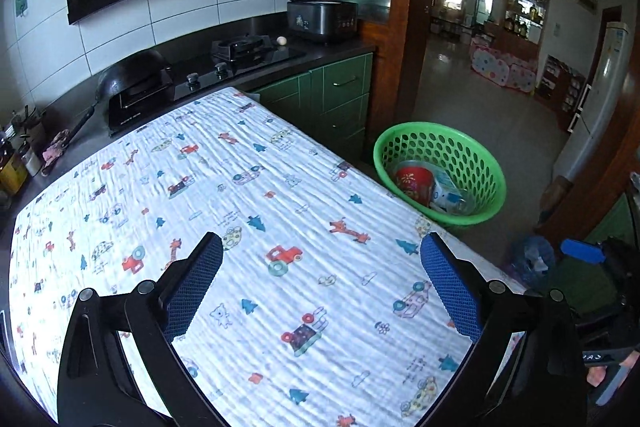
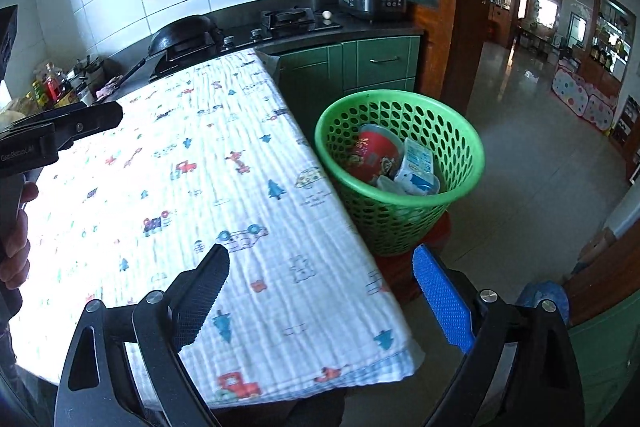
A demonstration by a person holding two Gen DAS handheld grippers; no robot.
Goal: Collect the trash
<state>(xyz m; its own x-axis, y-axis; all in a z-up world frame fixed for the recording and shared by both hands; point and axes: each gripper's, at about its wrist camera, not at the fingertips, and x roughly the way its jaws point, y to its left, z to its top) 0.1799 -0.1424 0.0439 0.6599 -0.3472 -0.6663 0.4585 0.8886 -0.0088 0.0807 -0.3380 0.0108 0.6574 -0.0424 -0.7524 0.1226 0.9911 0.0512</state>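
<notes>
The collected trash (image 2: 394, 163) is seen inside the green basket (image 2: 460, 131), beside the cloth-covered worktop (image 2: 240, 227), nearer the right gripper (image 2: 320, 291) (jaws apart, empty); the left gripper (image 1: 322, 287) is likewise spread, empty.

Both wrist views angled down over patterned tablecloth (image 1: 280, 187), sharing green basket (image 2: 400, 211)

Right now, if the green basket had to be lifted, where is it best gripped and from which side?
Grip the green basket at its rim, coming from above. The rim is a thin open lip and the holed wall tapers downward, so the jaws can straddle it. The bare stretch nearest the open right gripper looks easiest.
</notes>
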